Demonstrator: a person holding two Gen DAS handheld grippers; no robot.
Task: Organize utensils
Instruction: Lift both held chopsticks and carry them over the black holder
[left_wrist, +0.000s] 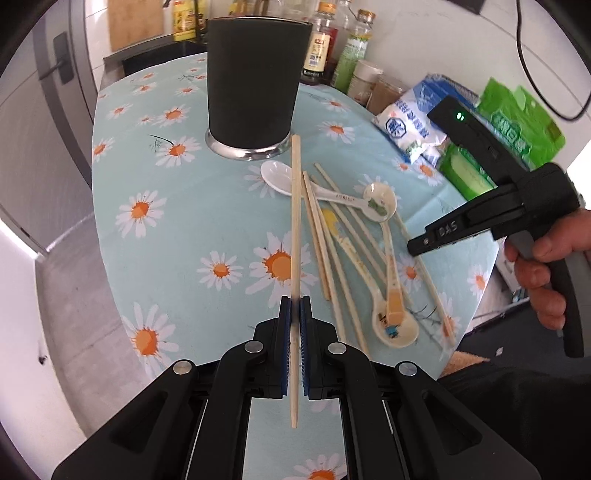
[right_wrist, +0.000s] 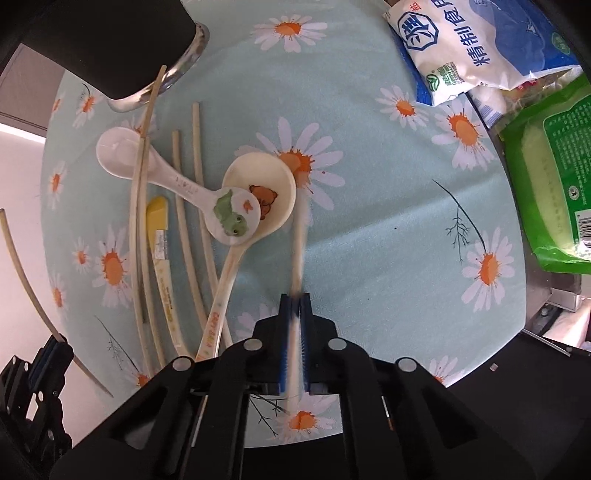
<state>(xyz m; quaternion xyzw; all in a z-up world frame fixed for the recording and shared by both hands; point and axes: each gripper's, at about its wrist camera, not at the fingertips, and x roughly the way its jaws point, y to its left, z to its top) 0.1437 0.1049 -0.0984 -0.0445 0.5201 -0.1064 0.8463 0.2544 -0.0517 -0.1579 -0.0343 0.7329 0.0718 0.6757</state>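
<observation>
Daisy-print tablecloth (left_wrist: 184, 206) over table; grey floor (left_wrist: 70, 295) beside.

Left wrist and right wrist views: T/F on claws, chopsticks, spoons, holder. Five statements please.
1. The left claw is shut on a chopstick. True.
2. The right claw is open and holds nothing. False: it is shut on a chopstick.
3. The holder lies on its side. False: it stands upright on the tablecloth.
4. Spoons and loose chopsticks lie on the tablecloth. True.
5. The white spoon is inside the holder. False: it lies on the tablecloth near the holder's base.
</observation>
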